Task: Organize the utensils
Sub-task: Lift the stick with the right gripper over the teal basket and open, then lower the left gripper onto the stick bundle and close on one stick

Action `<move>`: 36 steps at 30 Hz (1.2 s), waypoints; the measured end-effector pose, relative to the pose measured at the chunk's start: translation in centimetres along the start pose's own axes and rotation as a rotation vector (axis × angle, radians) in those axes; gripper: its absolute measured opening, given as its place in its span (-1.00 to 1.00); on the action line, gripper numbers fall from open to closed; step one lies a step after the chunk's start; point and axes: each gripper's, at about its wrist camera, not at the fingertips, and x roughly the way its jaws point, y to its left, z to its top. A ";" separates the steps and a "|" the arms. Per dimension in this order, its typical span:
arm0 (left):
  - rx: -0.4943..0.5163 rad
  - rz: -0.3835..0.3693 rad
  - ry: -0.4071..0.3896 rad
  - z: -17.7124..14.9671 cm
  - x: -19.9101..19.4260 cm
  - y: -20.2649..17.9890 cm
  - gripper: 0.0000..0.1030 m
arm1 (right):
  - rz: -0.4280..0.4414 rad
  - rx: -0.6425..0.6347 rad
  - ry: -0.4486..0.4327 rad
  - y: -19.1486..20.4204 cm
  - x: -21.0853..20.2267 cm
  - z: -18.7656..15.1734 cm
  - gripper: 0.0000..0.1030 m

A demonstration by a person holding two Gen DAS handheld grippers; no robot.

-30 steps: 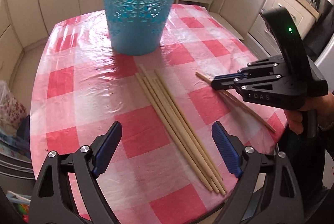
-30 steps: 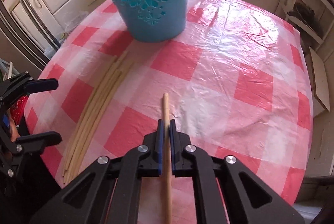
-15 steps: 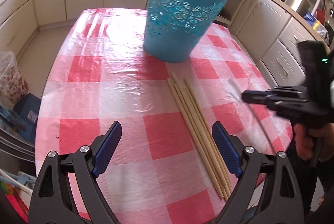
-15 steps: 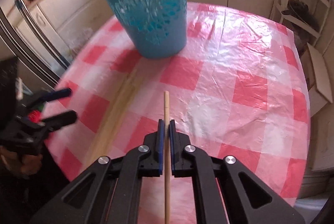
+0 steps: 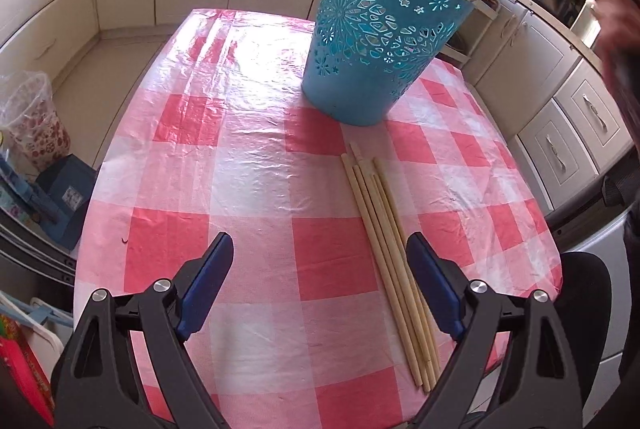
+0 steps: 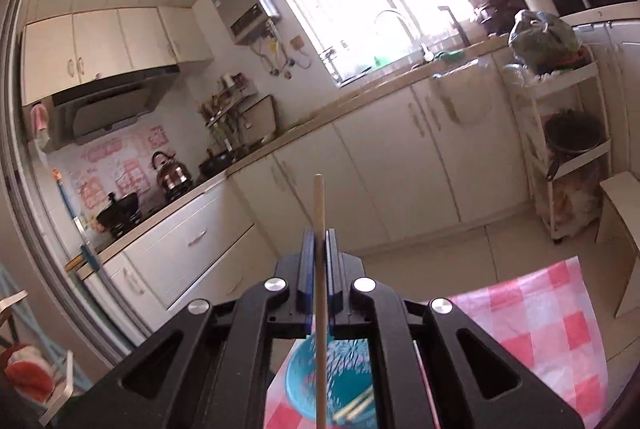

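Left wrist view: left gripper point(image 5: 320, 285) hanging spread wide, empty, over bare tabletop point(image 5: 248, 169) center-frame; chopsticks point(image 5: 390, 261) nearing lower-right edge; right gripper point(image 6: 319, 241) clamping chopstick point(image 6: 319, 229) above bucket point(image 6: 340, 389).

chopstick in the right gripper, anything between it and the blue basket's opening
Nothing visible does. The right gripper holds the chopstick above the blue basket, whose open mouth shows below, with a few chopsticks already inside.

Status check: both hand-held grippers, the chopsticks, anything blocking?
Right hand-held gripper shut on one chopstick, above the blue basket. Left hand-held gripper open, empty, over the table. Chopstick bundle on the cloth. Nothing blocking.
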 end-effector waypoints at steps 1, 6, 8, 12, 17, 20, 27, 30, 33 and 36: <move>-0.003 -0.004 0.002 -0.1 0.0 0.0 0.64 | -0.035 -0.003 -0.028 0.1 1.0 0.0 -0.88; -0.013 -0.006 0.008 -0.3 -0.1 0.2 0.64 | -0.165 -0.024 -0.051 -0.5 5.2 -1.6 -0.88; -0.018 -0.005 0.003 -0.1 -0.2 0.4 0.64 | -0.173 -0.053 -0.013 -0.7 6.1 -2.7 -0.88; -0.034 -0.008 -0.001 0.1 -0.2 0.7 0.64 | -0.167 -0.091 0.061 -1.6 5.6 -4.9 -0.81; -0.037 0.008 -0.018 0.0 -1.0 0.8 0.64 | -0.149 -0.076 0.089 -2.5 1.0 -5.9 -0.49; -0.035 0.030 -0.029 -0.1 -1.5 0.7 0.64 | -0.148 -0.055 0.131 -3.0 -3.4 -7.5 -0.39; -0.041 0.070 -0.021 -0.6 -1.9 0.3 0.64 | -0.137 -0.123 0.562 -3.2 -5.5 -18.7 -0.55; -0.046 0.080 -0.014 -0.9 -2.2 0.0 0.64 | -0.135 -0.143 0.632 -2.9 -4.2 -21.1 -0.60; -0.042 0.086 -0.018 -1.1 -2.7 -0.2 0.64 | -0.162 -0.179 0.663 -2.3 -2.4 -22.3 -0.62; -0.048 0.088 -0.016 -1.1 -2.7 -0.2 0.64 | -0.178 -0.200 0.687 -2.1 -1.2 -23.3 -0.64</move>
